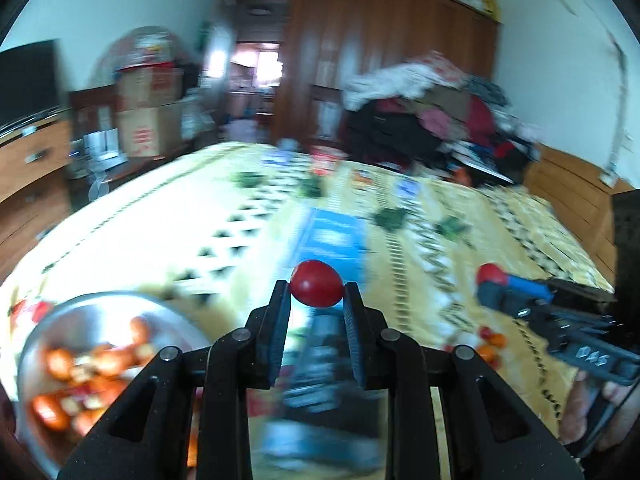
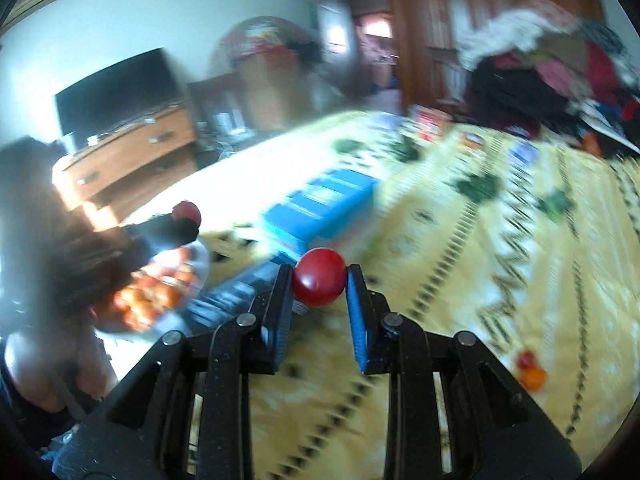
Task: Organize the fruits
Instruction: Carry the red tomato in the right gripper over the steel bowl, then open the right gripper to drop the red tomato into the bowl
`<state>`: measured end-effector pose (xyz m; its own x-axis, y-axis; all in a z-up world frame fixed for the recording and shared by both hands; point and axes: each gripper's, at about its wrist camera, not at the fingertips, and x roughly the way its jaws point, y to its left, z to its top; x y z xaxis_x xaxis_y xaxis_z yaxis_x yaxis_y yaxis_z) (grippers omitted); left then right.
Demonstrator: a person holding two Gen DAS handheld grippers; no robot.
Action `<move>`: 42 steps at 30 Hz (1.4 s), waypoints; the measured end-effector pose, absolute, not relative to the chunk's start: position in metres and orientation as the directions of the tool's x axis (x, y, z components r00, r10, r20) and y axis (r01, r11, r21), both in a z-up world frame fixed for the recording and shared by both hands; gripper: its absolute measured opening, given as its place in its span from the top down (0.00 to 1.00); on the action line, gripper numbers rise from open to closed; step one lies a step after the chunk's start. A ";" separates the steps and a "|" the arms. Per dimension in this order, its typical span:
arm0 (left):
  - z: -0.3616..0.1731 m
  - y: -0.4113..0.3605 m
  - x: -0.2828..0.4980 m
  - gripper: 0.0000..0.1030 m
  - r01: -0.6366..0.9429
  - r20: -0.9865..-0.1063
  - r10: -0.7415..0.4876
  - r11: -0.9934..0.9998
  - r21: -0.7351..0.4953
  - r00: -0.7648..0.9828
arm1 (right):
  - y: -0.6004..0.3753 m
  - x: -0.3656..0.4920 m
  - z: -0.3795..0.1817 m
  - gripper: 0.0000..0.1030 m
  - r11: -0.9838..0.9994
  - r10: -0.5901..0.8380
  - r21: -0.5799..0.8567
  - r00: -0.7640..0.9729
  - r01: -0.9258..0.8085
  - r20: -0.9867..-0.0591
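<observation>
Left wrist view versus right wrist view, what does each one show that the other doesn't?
Only the left wrist view shows the right tool from outside, gripping its red fruit. Only the right wrist view shows the left tool from outside, blurred, above the bowl. Both show a red fruit clamped in their own tool, the bowl of orange fruit, the blue box, loose fruit and the yellow bedspread.

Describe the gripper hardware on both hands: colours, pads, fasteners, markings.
Both are black, faintly speckled plastic linkage frames with triangular cut-outs and round silver pivot pins. The left gripper has dark ribbed finger pads; the right gripper has bright blue ribbed pads. Seen from the left camera, the right unit carries white lettering, too blurred to read. No cables visible. A bare hand grips its handle.
</observation>
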<state>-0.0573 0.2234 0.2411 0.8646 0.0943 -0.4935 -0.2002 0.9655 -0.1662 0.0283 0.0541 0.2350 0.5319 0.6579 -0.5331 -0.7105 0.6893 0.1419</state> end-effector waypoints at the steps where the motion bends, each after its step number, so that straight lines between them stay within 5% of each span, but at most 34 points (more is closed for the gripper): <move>1: 0.241 0.241 -0.069 0.74 -0.246 -0.497 0.137 0.956 -0.160 0.857 | 0.074 0.022 0.240 0.74 0.662 0.678 0.141 0.509 -0.736 -0.530; 13: 0.181 0.366 -0.136 0.74 -0.484 -0.627 0.274 0.854 -0.189 0.729 | 0.227 -0.030 0.221 0.74 0.482 0.727 0.163 0.289 -0.861 -0.623; 35: 0.142 0.390 -0.135 0.74 -0.517 -0.710 0.244 0.834 -0.194 0.661 | 0.288 -0.039 0.182 0.74 0.474 0.640 0.170 0.205 -0.864 -0.740; 38: 0.142 0.389 -0.136 0.60 -0.530 -0.715 0.259 0.828 -0.181 0.649 | 0.289 -0.038 0.180 0.73 0.478 0.634 0.171 0.204 -0.862 -0.746; 39: 0.142 0.388 -0.136 0.54 -0.535 -0.714 0.266 0.826 -0.178 0.648 | 0.290 -0.038 0.179 0.70 0.479 0.633 0.170 0.204 -0.861 -0.747; 41: 0.143 0.388 -0.136 0.51 -0.541 -0.717 0.273 0.824 -0.171 0.642 | 0.288 -0.039 0.179 0.28 0.483 0.633 0.171 0.208 -0.859 -0.746; 42: 0.143 0.388 -0.136 0.49 -0.541 -0.718 0.273 0.824 -0.168 0.640 | 0.286 -0.040 0.181 0.19 0.480 0.645 0.177 0.209 -0.859 -0.735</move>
